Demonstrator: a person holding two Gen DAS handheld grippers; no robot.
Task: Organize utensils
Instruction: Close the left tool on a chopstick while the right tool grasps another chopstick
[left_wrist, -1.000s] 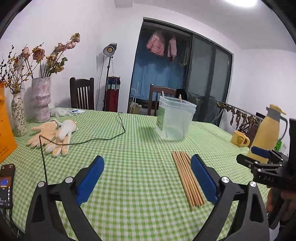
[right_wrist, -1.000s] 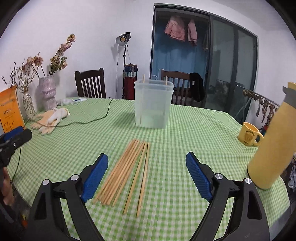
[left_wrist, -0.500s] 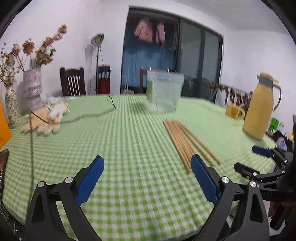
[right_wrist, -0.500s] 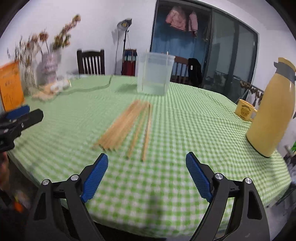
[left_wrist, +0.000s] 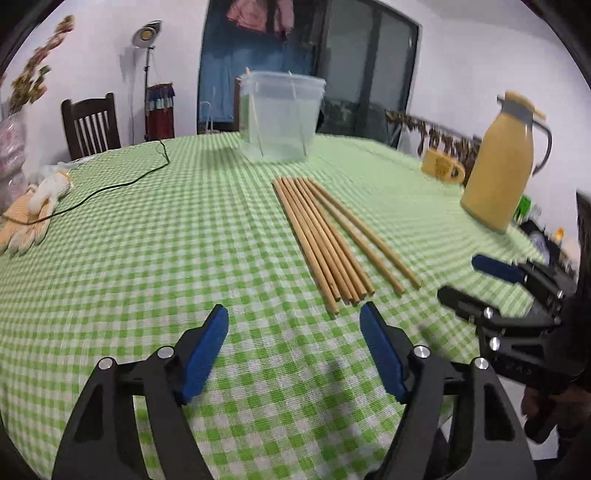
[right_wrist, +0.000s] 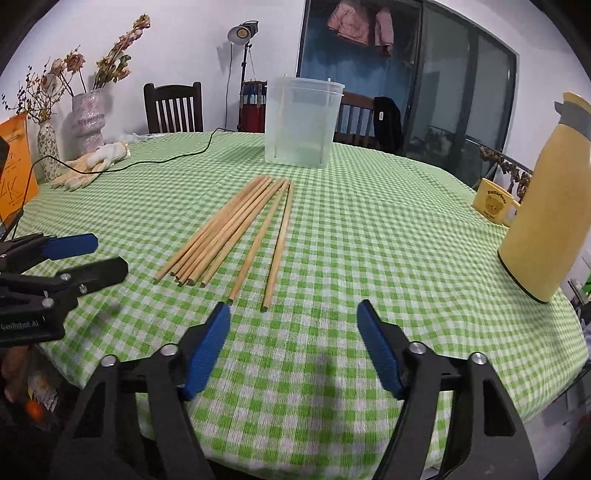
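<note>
The left gripper (left_wrist: 294, 325) hangs over the near edge of the green checked tablecloth (left_wrist: 147, 258), its blue pads apart with only cloth between them; the jaws have just been closing. The right gripper (right_wrist: 293, 319) is likewise spread and empty, its jaws also just narrowing, just short of the nearest stick ends. Beyond both lie the wooden chopsticks (right_wrist: 229, 229) (a tight bundle, with two looser ones on the right in the right wrist view), flat on the cloth. Farther back stands a clear plastic container (right_wrist: 303, 122), upright, with a couple of sticks leaning inside. A yellow thermos (right_wrist: 546, 206) and yellow mug (right_wrist: 493, 205) stand at the right.
</note>
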